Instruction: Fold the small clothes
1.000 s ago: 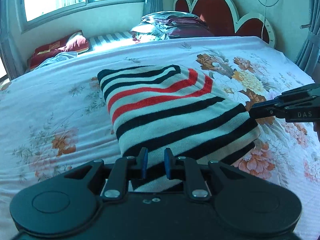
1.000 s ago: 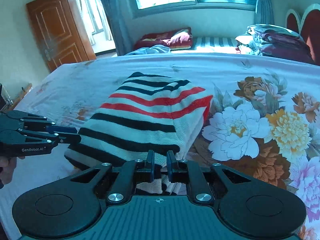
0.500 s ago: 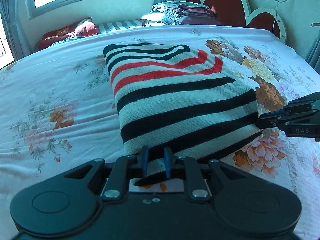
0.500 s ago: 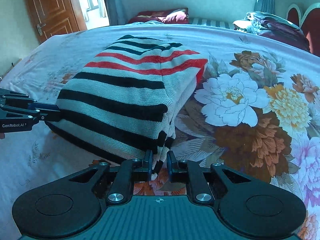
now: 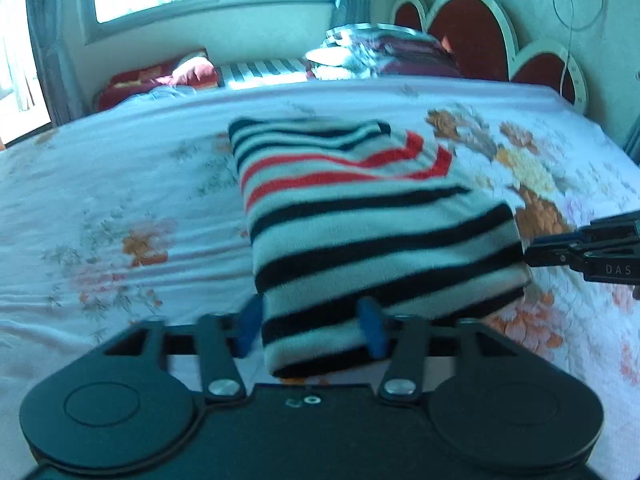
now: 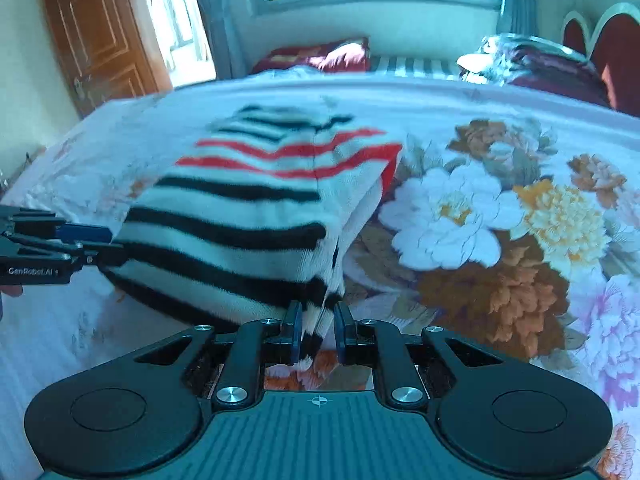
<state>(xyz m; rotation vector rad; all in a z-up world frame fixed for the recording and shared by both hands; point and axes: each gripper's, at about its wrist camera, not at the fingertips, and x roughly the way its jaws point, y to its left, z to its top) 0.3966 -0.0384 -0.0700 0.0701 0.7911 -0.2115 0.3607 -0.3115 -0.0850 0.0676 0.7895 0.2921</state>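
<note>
A folded sweater (image 5: 360, 216) with black, white and red stripes lies on the floral bedsheet (image 5: 120, 208); it also shows in the right wrist view (image 6: 256, 216). My left gripper (image 5: 310, 324) is open, its blue fingers standing wide apart on either side of the sweater's near corner. My right gripper (image 6: 316, 330) has its jaws slightly apart around the sweater's near right corner, and the cloth hangs loose between them. Each gripper shows from the side in the other's view: the right one (image 5: 532, 252) and the left one (image 6: 108, 244), both at the sweater's near edge.
A pile of folded clothes (image 5: 380, 52) sits at the head of the bed by the red headboard (image 5: 468, 28). Red pillows (image 5: 160, 80) lie under the window. A wooden door (image 6: 100, 44) stands at the left. The floral sheet (image 6: 500, 220) spreads to the right.
Both grippers have opened and let go of the sweater's near corners, the left one widely. The sweater now rests folded on the bed.
</note>
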